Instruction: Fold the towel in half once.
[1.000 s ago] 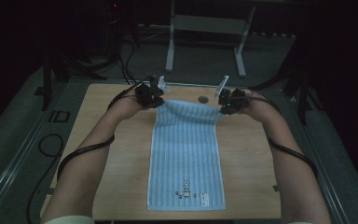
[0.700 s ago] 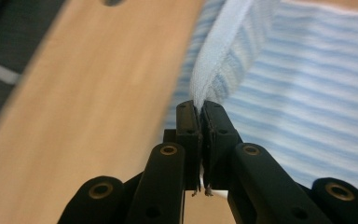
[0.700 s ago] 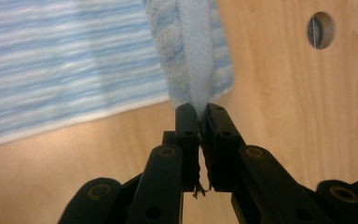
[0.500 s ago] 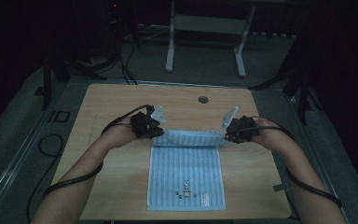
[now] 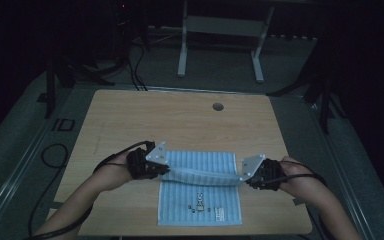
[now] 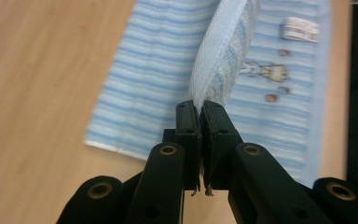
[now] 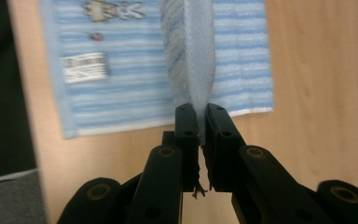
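A light wooden table point(image 5: 130, 120) is standing in the middle of a dim room, with a small round hole point(image 5: 218, 106) sitting near its far edge, right of centre. Beyond the far edge, a white metal stand point(image 5: 220, 35) with two legs is resting on the grey floor point(image 5: 290, 65). Dark cables point(image 5: 132, 70) are running across the floor at the far left, and another cable point(image 5: 50, 155) is looping beside the table's left side. A dark frame leg point(image 5: 325, 107) is standing at the far right, possibly part of a rack.
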Demonstrator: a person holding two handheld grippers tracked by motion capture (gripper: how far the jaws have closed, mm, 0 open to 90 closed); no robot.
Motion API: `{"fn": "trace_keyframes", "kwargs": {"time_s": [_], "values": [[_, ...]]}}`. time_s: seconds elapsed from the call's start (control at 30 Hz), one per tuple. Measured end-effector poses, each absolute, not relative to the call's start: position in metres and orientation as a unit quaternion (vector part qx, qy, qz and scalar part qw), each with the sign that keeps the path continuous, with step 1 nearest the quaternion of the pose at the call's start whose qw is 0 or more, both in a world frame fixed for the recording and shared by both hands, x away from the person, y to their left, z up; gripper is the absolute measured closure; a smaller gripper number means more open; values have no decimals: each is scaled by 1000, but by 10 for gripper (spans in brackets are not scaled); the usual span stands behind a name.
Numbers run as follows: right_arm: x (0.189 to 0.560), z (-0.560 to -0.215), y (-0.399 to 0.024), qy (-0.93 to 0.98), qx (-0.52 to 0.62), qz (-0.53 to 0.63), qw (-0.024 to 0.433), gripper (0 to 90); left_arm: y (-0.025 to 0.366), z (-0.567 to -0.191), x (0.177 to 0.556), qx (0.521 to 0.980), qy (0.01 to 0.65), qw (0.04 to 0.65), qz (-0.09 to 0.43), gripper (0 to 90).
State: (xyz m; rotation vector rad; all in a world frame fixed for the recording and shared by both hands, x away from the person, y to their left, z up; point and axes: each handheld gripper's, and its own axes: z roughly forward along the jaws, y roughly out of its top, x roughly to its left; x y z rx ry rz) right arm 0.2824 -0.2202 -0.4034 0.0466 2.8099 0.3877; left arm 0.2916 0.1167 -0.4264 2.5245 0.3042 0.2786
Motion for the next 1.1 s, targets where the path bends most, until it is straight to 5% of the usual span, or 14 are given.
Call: {"fn": "trace_keyframes", "kwargs": {"time_s": [0.5, 0.63, 0.83, 1.1], "values": [[242, -482, -216, 994, 10, 103, 28, 813, 102, -499, 248, 964, 101, 246, 10, 848], [237, -491, -215, 996, -6, 90, -8, 657, 101, -501, 245, 968, 91, 230, -32, 685], [246, -476, -220, 995, 4, 101, -17, 522, 107, -484, 251, 967, 104, 232, -22, 520], [290, -468, -219, 995, 32, 90, -13, 381, 116, -480, 285, 963, 134, 233, 0, 474]]}}
